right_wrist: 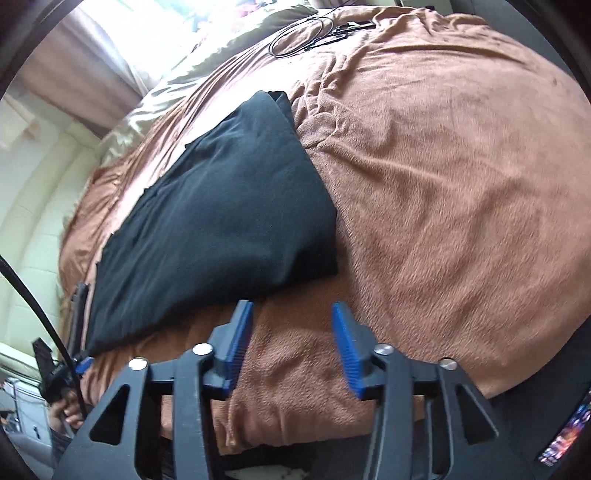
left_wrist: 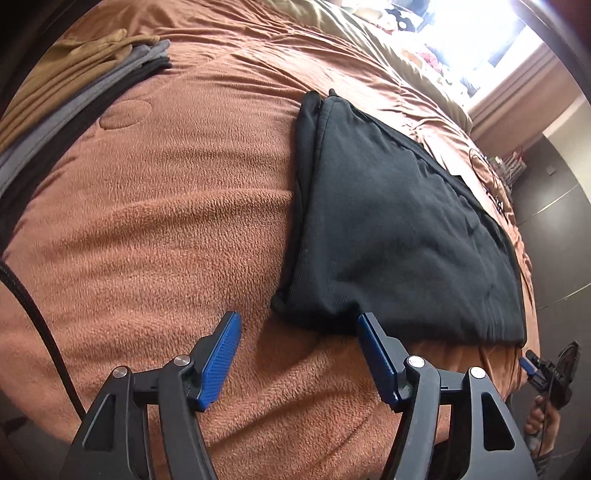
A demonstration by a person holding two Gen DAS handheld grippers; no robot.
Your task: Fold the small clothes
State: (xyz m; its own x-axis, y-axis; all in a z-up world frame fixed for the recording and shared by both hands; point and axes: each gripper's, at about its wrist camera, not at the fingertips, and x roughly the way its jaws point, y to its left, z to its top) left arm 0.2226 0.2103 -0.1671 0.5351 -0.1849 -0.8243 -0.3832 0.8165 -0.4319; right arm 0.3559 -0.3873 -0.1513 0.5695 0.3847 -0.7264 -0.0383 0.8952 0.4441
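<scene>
A black garment (left_wrist: 399,221) lies folded flat on the brown fleece blanket (left_wrist: 166,221). My left gripper (left_wrist: 298,320) is open, its blue pads either side of the garment's near left corner without pressing it. In the right wrist view the same garment (right_wrist: 221,221) lies left of centre. My right gripper (right_wrist: 291,306) is open over bare blanket (right_wrist: 443,184), just short of the garment's near edge, with nothing between its fingers. Each gripper also shows small in the other's view: the right gripper (left_wrist: 528,363) and the left gripper (right_wrist: 83,363).
A stack of folded clothes (left_wrist: 74,81) in tan, grey and black sits at the far left of the bed. A coiled thin cable (right_wrist: 299,33) lies on the far blanket. Beyond are an olive sheet (left_wrist: 369,33) and a bright window. Dark floor (left_wrist: 554,206) lies off the bed's edge.
</scene>
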